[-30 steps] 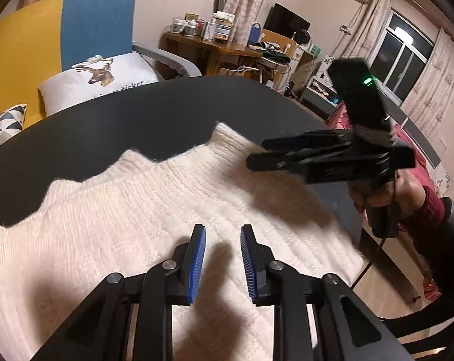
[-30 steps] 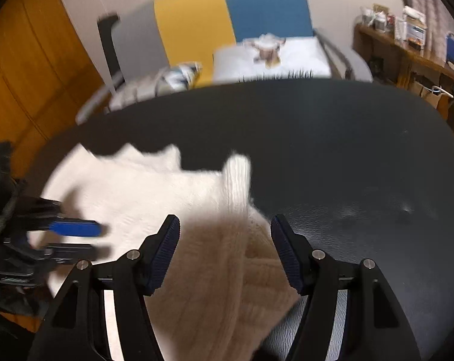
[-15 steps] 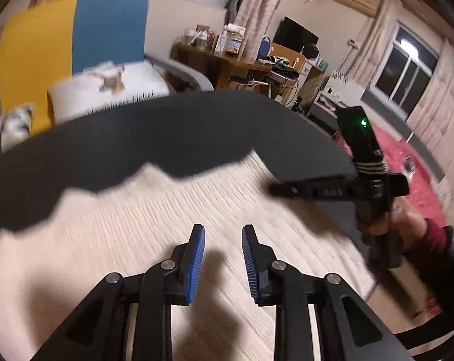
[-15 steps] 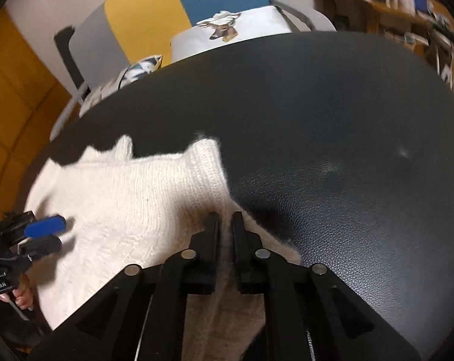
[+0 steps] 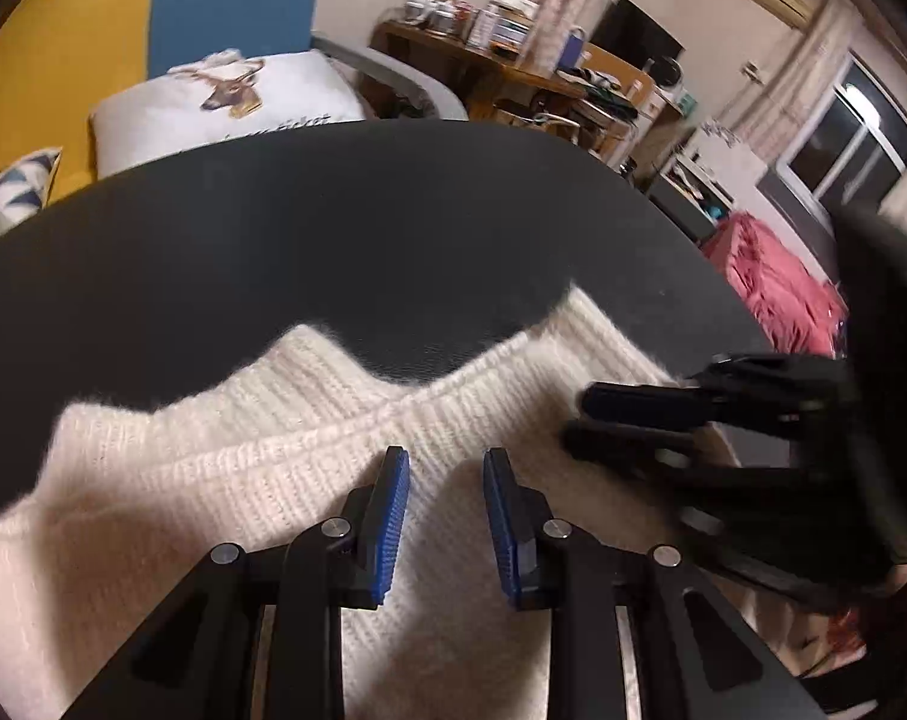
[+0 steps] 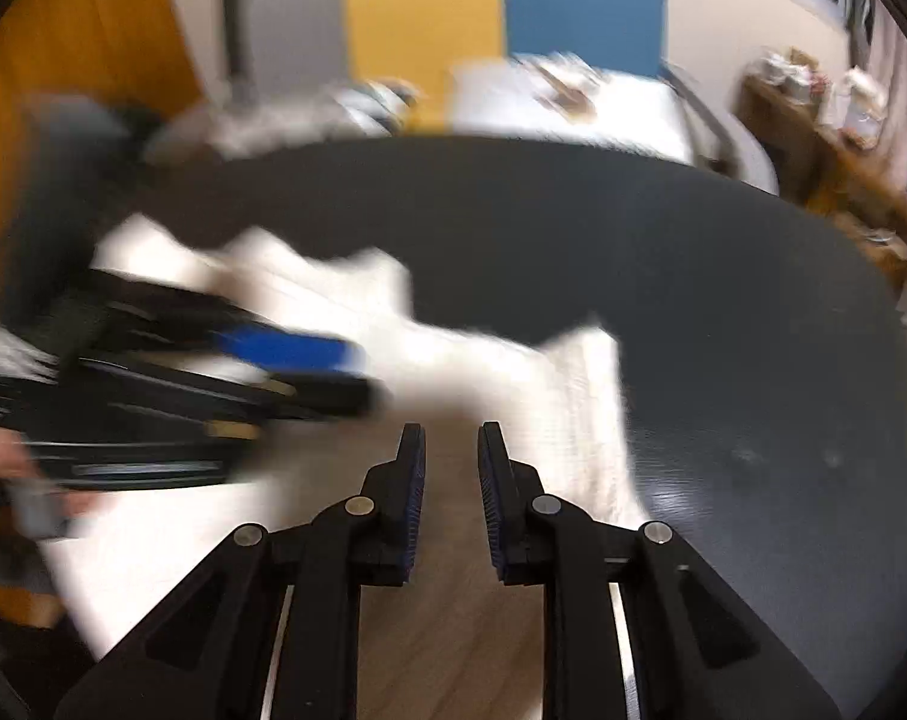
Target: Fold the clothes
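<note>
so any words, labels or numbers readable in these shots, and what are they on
No text can be read for certain.
White deer cushion: a line of dark script along its lower edge, cut off by the black table and too blurred to quote.
Containers on the wooden desk: labels too small to read.
Right wrist view: motion blur, nothing legible.

Black desk [image 5: 393,228] across the middle. Beyond its far edge, at eleven o'clock, white cushion with a deer print [image 5: 225,102], and at nine o'clock a triangle-patterned cushion [image 5: 15,192]. Behind them, yellow and blue panels [image 5: 153,12]. At one o'clock, cluttered wooden shelf [image 5: 513,66] with jars and a dark screen [image 5: 636,39]. At three o'clock, red cloth [image 5: 777,294], possibly a bedspread. Window [image 5: 855,138] at two o'clock.
</note>
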The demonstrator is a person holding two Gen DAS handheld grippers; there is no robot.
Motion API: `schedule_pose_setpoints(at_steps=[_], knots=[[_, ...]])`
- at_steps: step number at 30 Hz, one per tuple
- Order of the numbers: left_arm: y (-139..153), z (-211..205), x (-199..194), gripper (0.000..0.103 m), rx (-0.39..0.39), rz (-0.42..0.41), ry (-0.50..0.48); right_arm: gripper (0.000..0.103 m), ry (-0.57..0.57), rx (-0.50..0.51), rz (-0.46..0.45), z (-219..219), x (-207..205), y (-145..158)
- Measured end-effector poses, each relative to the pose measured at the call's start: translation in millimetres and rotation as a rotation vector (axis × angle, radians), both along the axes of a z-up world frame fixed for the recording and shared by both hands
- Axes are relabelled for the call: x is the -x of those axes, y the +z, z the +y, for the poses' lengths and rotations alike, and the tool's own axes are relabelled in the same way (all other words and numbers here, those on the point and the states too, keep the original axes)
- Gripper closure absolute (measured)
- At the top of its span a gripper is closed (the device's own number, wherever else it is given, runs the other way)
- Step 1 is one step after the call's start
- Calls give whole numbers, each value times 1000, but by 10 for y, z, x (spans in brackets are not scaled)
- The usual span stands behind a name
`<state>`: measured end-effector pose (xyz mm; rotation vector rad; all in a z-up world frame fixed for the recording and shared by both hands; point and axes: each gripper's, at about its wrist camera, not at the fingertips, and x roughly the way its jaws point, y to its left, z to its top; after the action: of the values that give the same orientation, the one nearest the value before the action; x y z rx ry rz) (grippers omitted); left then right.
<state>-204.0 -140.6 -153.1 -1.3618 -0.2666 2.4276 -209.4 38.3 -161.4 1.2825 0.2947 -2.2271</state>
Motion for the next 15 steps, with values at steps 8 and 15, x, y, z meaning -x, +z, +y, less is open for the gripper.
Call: schedule_pose_setpoints(at_steps=[8,15], knots=[[325,-764,-709,78,-49,107,165,83,-122,26,-28,75,130,10],[344,-2163,-2005,74,-181,122,551,82,-28,177,6,-204,-451,453]])
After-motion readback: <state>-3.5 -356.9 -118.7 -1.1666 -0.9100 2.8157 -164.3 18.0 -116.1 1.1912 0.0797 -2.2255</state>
